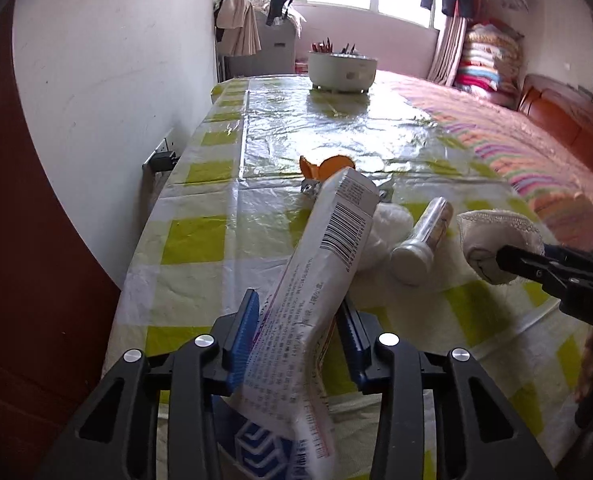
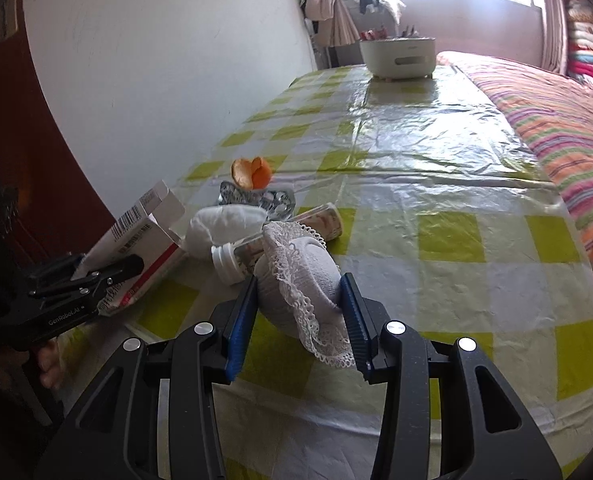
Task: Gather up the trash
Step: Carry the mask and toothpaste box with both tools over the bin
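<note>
My left gripper is shut on a long white carton with a barcode, tilted up over the table; it also shows in the right wrist view, held by the left gripper. My right gripper is shut on a white lace-edged cloth; it shows in the left wrist view with the right gripper. On the table lie a clear bottle with a white cap, a white wad, orange peel and a foil blister pack.
The table has a green-checked plastic cover. A white round pot stands at its far end. A white wall runs along the left. A bed with a striped blanket lies to the right.
</note>
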Tool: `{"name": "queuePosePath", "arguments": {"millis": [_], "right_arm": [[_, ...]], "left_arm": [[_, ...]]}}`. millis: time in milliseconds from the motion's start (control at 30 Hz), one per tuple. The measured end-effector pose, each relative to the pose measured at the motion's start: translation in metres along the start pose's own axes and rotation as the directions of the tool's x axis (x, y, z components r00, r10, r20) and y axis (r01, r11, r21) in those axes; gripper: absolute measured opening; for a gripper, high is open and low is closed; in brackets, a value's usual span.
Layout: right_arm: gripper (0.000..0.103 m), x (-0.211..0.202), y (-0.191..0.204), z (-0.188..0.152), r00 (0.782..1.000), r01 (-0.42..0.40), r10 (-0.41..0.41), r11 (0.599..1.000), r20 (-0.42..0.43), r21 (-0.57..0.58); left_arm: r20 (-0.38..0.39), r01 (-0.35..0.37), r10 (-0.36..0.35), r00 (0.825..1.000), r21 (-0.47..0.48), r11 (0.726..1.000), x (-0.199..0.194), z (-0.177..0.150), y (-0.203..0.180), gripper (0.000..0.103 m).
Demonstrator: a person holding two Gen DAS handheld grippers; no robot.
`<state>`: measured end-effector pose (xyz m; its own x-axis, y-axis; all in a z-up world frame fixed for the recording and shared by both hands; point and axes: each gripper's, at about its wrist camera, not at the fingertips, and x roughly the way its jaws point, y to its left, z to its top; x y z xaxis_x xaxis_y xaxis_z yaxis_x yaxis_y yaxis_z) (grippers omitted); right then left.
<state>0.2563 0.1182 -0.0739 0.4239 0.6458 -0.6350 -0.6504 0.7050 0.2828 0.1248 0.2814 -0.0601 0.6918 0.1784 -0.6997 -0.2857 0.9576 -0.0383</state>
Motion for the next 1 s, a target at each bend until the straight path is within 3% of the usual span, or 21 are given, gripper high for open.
{"name": "queuePosePath", "arguments": {"millis": [233, 633, 1000], "right_arm": [[0.041, -0.020, -0.008, -0.001, 0.998, -0.002, 0.000, 0.999, 0.056, 0.033], [0.041, -0.051, -0.033, -0.011, 0.993, 0.031, -0.039, 0.997, 0.113, 0.070], [0.041, -0.078, -0.059, -0.022, 0.986, 0.084, -0.097, 0.992, 0.138, 0.095]], "left_arm": [[0.060, 0.071, -0.069, 0.996, -0.032, 0.997, -0.017, 0.003, -0.011, 0.033], [0.147, 0.160, -0.160, 0.976, 0.010, 0.987, -0.040, 0.007, -0.055, 0.033], [0.132, 0.227, -0.239, 0.962, 0.097, 0.969, -0.040, 0.006, -0.104, 0.033]]}}
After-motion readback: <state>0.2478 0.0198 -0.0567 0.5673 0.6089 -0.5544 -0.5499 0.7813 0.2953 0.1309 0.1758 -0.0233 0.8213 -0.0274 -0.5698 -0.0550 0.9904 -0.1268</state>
